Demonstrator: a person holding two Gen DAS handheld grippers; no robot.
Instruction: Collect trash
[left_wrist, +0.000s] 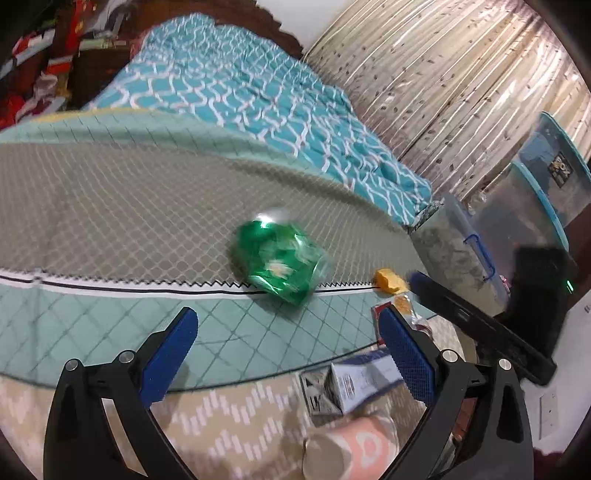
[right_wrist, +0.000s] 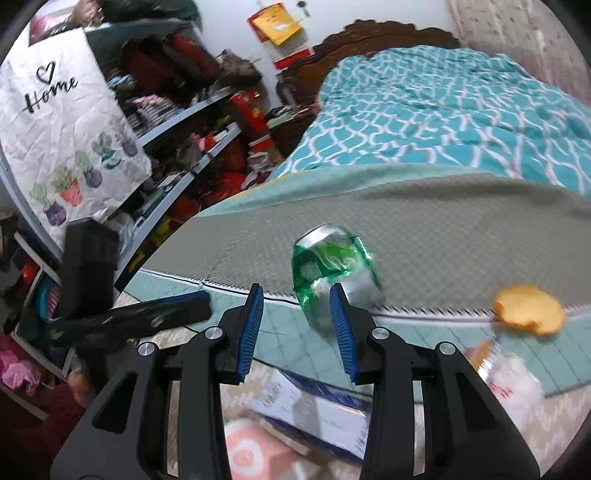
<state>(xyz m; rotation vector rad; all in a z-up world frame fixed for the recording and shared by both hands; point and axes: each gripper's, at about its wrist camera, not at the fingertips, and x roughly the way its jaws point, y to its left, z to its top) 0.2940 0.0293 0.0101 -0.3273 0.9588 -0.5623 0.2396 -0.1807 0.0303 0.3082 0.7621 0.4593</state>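
A crushed green can (left_wrist: 280, 258) lies on its side on the quilted bed cover (left_wrist: 110, 206), near the zigzag seam. My left gripper (left_wrist: 287, 314) hangs just short of it, jaws wide open and empty. In the right wrist view the can (right_wrist: 332, 258) lies just beyond the fingertips, partly behind the right finger. My right gripper (right_wrist: 296, 291) is narrowly open with nothing between its pads. An orange snack piece (right_wrist: 528, 306) and a clear wrapper (right_wrist: 513, 376) lie right of the can. The snack piece (left_wrist: 389, 281) also shows beside the other gripper's finger (left_wrist: 461, 314).
A teal patterned blanket (left_wrist: 258, 92) covers the far half of the bed. Cardboard boxes (right_wrist: 306, 402) and a pink item (right_wrist: 247, 454) lie on the floor below the bed edge. Plastic storage bins (left_wrist: 535, 206) stand at the right, cluttered shelves (right_wrist: 192, 147) at the left.
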